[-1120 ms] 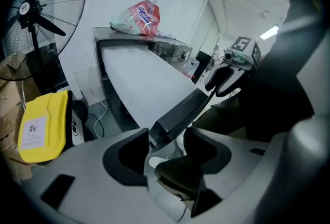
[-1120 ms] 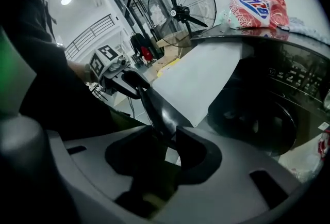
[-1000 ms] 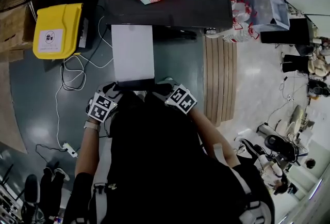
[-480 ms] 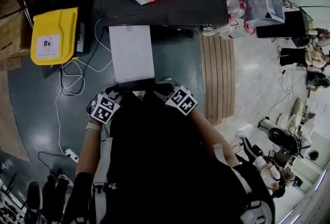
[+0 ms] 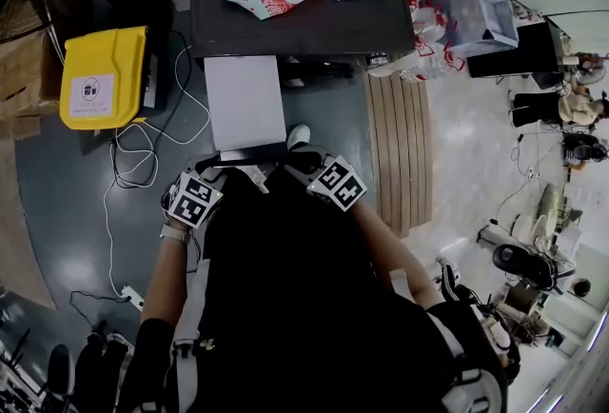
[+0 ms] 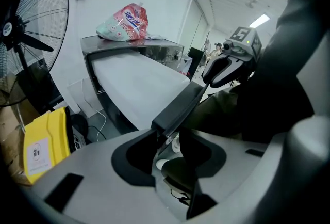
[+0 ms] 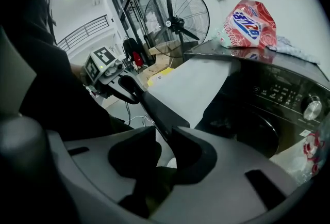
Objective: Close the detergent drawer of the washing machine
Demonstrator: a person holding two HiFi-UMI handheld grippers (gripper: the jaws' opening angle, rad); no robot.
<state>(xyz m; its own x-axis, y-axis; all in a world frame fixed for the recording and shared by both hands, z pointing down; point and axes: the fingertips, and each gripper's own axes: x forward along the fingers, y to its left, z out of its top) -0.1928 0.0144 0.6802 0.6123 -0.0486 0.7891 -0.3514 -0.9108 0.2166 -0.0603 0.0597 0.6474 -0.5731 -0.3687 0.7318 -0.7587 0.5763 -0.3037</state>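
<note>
A long, flat white detergent drawer stands pulled far out from the front of a dark, glossy washing machine, lying level above the floor. A dark front bar caps its outer end. The machine's front carries a silver dial and a round dark door.

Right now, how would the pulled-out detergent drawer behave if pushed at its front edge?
Probably stiff: the detergent drawer lies flat though pulled far out. It should slide straight into the washing machine, being lined up with it.
</note>
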